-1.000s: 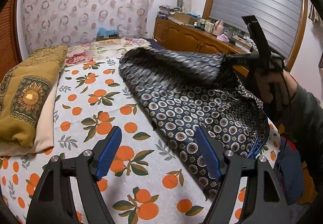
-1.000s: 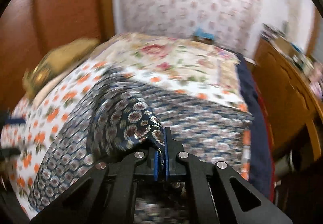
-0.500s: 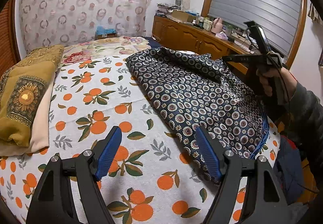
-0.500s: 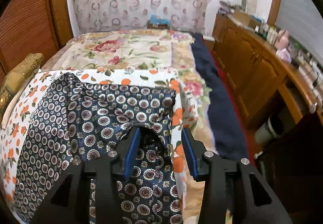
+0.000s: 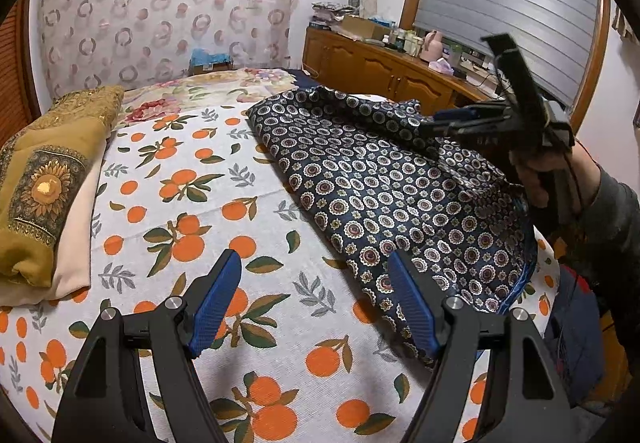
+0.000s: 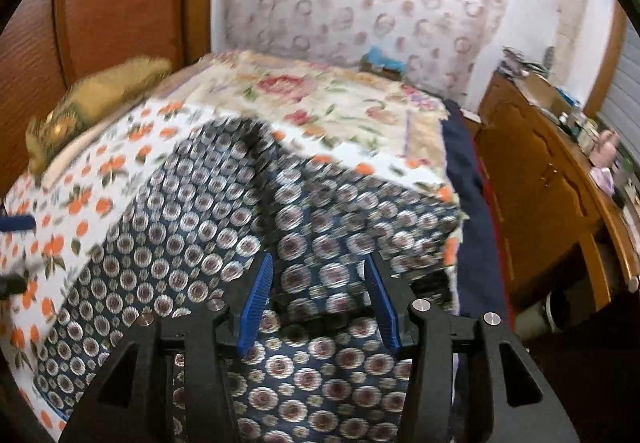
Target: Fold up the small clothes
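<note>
A navy garment [image 5: 380, 195] printed with round medallions lies spread on the right half of the bed, its far edge a little rumpled. My left gripper [image 5: 314, 299] hovers open above the orange-print sheet [image 5: 180, 203]; its right finger is over the garment's near edge and nothing is between its pads. My right gripper [image 6: 319, 283] hangs over the garment [image 6: 192, 251] near the bed's right edge. Its jaws are opening, with cloth showing below the gap and neither pad pressing on it. In the left wrist view the right gripper [image 5: 440, 121] is held by a person's hand [image 5: 548, 171] over the garment's far right corner.
A mustard pillow [image 5: 44, 179] on a cream one lies at the left of the bed. A floral quilt [image 6: 340, 99] covers the far end, with a dark blue blanket [image 6: 468, 179] on its right side. A wooden cabinet [image 5: 384, 71] with clutter runs along the right wall.
The right gripper was shut on a raised corner of the garment; it has let go and its jaws stand apart. The garment has dropped flat on the bed. The left gripper kept still.
</note>
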`<state>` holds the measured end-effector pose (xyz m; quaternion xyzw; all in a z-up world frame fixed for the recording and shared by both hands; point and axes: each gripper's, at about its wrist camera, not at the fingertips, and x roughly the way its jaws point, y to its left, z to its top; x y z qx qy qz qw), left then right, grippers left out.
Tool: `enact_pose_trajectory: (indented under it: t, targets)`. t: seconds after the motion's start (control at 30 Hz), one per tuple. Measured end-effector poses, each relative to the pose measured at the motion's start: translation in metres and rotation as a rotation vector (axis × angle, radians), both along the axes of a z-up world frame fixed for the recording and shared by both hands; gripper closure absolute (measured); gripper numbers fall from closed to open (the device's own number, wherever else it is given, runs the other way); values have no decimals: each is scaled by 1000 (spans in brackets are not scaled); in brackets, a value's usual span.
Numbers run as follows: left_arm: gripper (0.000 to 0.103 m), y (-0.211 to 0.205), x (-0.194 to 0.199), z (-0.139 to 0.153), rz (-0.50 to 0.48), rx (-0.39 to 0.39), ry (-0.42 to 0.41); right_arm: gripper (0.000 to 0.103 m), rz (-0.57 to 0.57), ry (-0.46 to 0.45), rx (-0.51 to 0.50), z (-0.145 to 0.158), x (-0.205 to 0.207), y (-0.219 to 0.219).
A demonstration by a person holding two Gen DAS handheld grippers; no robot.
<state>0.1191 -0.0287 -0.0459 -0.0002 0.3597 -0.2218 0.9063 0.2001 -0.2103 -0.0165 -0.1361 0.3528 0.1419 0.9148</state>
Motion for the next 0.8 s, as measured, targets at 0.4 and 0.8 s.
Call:
enact_pose_trajectory:
  t: [0.4, 0.8]
  targets:
    - [27, 0, 0, -1, 1, 0, 1, 84, -33, 49, -221, -21, 75, 5]
    - [27, 3, -3, -4, 3, -8, 5, 52, -367, 13, 89, 6, 167, -57]
